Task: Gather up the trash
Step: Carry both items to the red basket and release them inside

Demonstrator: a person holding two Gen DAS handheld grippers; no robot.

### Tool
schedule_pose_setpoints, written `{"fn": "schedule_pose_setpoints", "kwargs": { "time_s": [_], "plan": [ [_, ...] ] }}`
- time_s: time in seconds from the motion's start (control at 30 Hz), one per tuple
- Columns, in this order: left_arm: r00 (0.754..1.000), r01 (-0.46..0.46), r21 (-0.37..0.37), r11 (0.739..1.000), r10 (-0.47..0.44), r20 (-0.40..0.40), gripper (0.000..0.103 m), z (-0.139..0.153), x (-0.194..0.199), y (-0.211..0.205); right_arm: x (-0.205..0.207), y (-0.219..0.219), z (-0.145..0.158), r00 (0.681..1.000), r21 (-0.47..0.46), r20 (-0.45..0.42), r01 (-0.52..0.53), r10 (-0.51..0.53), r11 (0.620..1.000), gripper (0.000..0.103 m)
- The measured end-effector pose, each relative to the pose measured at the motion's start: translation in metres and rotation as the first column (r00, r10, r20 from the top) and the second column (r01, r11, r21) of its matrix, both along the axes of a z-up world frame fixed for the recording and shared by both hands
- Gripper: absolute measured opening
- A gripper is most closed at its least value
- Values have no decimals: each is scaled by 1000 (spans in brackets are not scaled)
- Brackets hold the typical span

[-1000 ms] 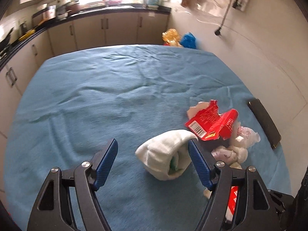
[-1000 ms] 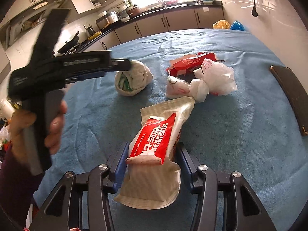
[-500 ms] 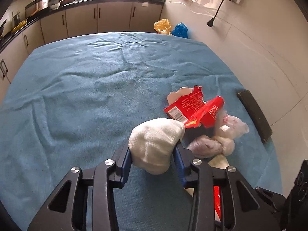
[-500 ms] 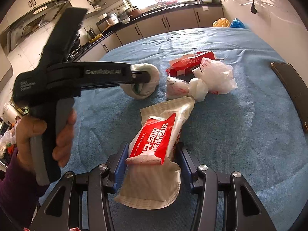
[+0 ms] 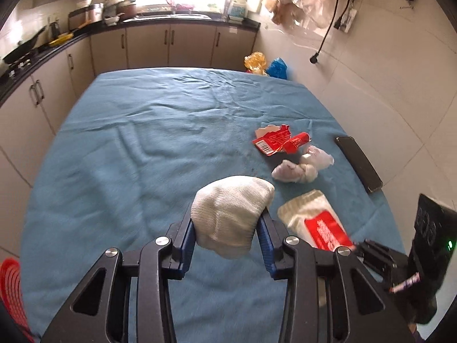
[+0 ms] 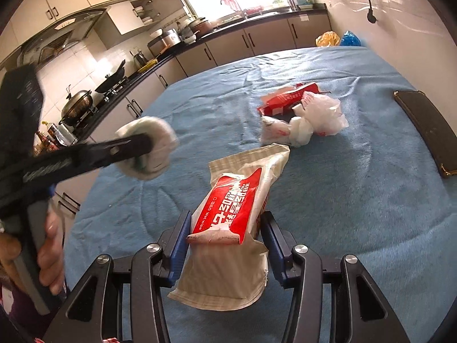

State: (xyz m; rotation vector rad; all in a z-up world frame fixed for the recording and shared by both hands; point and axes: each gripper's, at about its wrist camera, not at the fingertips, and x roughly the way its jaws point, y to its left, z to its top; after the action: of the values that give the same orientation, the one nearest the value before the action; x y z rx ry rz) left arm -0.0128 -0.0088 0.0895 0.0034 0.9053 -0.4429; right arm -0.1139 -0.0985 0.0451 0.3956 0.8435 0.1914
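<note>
Left hand-held gripper (image 5: 228,230) has its blue pads clamped on a white knit bundle (image 5: 232,214), lifted clear of the desk (image 5: 128,148); lower centre of the left wrist view. Right hand-held gripper (image 6: 225,245) is partly closed, pads squeezing a wet-wipe pack (image 6: 231,217), bottom centre of the right wrist view; whether the pack is off the desk, cannot tell.

Step in hand: carry-off, both grips loaded. Next move calls for a bin. A red mesh thing (image 5: 11,288) at the lower left edge of the left view may be one, unclear.

Remaining on the blue cloth, centre right: torn red carton (image 5: 278,142), crumpled white plastic wads (image 5: 297,168), touching each other. Dark phone (image 5: 358,164) just beside them, probably not trash.

Bundle looks soft, ribbed, green showing inside (image 6: 142,165). Pack is flat, creased, red label.
</note>
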Motion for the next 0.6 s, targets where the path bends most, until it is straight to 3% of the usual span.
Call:
{"fn": "schedule_pose_setpoints", "kwargs": {
  "time_s": [0.33,0.6],
  "plan": [
    [991,-120,1,993,120,61,38,9,-57,66,-22,29,13,999,-32,24,-29,30,999,53],
    [960,-269,-34,963,270,76,38,-1,-88,132,-28,60,21,996,-59,38,-80,83,995,53]
  ]
}}
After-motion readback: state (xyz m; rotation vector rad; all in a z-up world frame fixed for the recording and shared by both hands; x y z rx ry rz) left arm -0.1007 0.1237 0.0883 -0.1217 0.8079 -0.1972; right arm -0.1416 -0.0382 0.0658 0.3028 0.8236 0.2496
